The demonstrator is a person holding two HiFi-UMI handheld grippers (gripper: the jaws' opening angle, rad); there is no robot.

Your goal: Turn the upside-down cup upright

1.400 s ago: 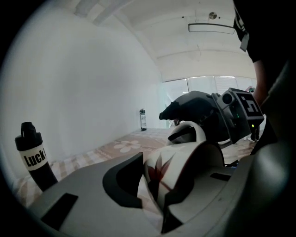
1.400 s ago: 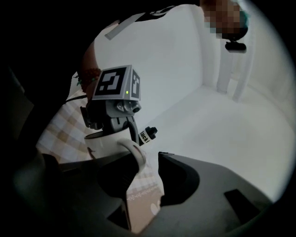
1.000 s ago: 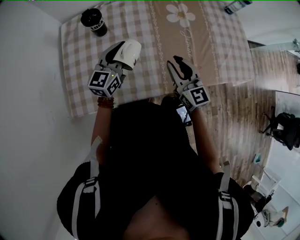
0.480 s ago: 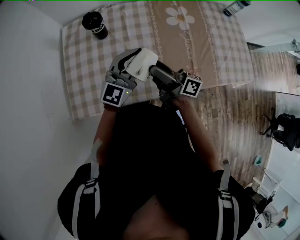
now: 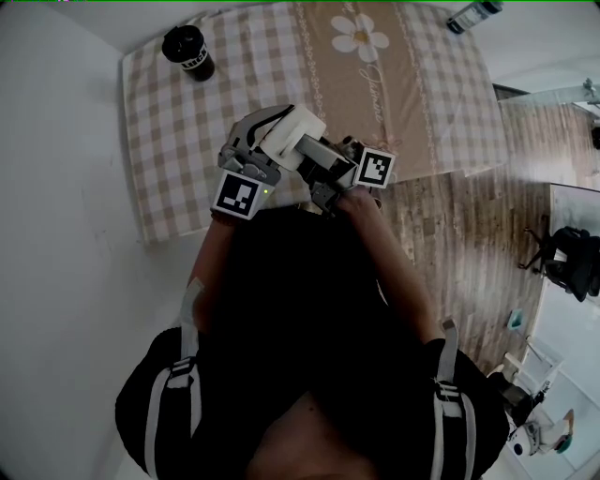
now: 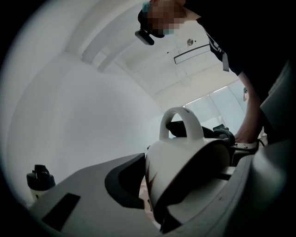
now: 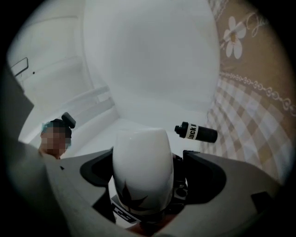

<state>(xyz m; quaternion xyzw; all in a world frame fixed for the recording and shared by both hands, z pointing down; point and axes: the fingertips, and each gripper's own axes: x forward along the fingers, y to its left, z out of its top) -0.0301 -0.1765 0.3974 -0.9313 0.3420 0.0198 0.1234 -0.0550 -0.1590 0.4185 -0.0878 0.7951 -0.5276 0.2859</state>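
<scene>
The white cup (image 5: 292, 127) with a dark leaf print hangs above the checked table (image 5: 169, 131), tipped on its side. My left gripper (image 5: 279, 120) is shut on its rim wall. In the left gripper view the cup (image 6: 185, 162) shows its handle on top and its dark mouth, with the left gripper (image 6: 155, 194) clamped on the rim. My right gripper (image 5: 311, 150) reaches in from the right. Its jaws have just been opening and stand wide around the cup's body (image 7: 142, 171), with a gap at the right side. The right gripper (image 7: 148, 185) is not pressing on it.
A black lidded bottle (image 5: 189, 49) stands at the table's far left corner, also in the right gripper view (image 7: 196, 132). Another bottle (image 5: 473, 13) lies at the far right edge. A daisy-print runner (image 5: 361, 33) crosses the cloth. Wooden floor lies to the right.
The left gripper lifted the cup off the table and rolled it onto its side. The right gripper swung left, rolled over and opened around the cup's body.
</scene>
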